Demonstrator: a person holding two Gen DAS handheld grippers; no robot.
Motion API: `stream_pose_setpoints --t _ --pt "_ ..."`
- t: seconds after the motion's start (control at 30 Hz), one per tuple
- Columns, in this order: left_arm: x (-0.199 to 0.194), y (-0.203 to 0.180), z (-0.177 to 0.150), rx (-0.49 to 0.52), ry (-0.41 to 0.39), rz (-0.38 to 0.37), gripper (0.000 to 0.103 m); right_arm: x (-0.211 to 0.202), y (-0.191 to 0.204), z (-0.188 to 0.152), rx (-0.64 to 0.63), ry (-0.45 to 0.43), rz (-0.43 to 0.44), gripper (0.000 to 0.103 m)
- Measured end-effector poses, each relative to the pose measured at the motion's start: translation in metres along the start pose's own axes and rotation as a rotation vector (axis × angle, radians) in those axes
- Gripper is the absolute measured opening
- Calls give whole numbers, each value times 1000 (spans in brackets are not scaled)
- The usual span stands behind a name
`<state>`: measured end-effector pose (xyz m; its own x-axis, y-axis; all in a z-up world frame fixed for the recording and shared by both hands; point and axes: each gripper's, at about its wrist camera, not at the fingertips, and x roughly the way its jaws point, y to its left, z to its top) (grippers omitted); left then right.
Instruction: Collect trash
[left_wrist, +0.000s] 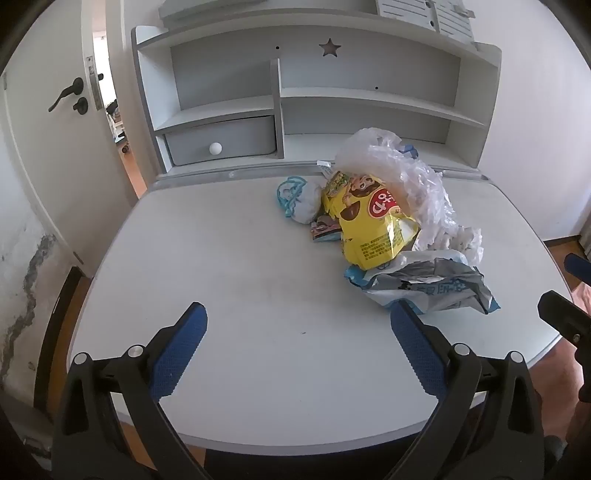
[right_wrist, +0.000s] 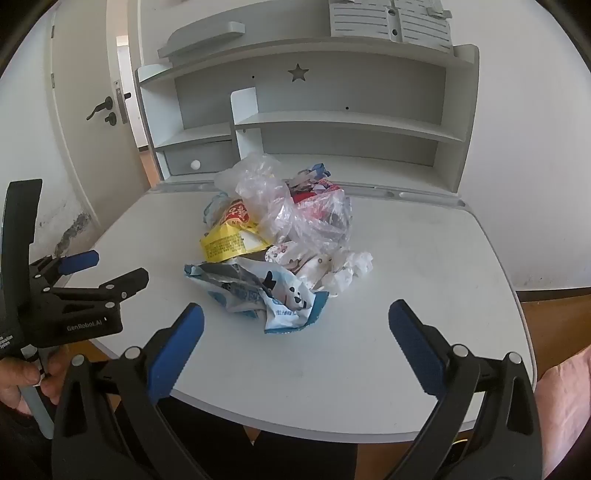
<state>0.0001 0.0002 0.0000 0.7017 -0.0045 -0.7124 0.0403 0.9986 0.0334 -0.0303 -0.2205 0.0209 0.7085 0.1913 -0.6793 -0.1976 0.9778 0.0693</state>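
White kids' table (right_wrist: 424, 295) has the trash pile (right_wrist: 280, 236) mid-far, all light, crinkly, slippery wrappers, so I'd pinch the blue-white wrapper (right_wrist: 266, 295) by a crumpled fold; left hand-held gripper (left_wrist: 298, 314) and right hand-held gripper (right_wrist: 295, 314) both gape, holding nothing.

White desk (left_wrist: 229, 280), star-cut shelving (left_wrist: 328, 48) (pale grey), door (left_wrist: 55, 122) ajar

bare desk top (left_wrist: 221, 258) left of trash pile (left_wrist: 384, 221), shelf unit (left_wrist: 332, 99) close behind pile

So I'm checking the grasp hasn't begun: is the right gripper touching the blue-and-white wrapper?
Apart. The right wrist view shows bare table between the open right gripper and the blue-and-white wrapper.
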Motion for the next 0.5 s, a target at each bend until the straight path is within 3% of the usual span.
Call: stream_pose_setpoints --t 0.5 --pt "1 1 -1 -2 -6 3 97 1 -1 0 -1 -2 5 97"
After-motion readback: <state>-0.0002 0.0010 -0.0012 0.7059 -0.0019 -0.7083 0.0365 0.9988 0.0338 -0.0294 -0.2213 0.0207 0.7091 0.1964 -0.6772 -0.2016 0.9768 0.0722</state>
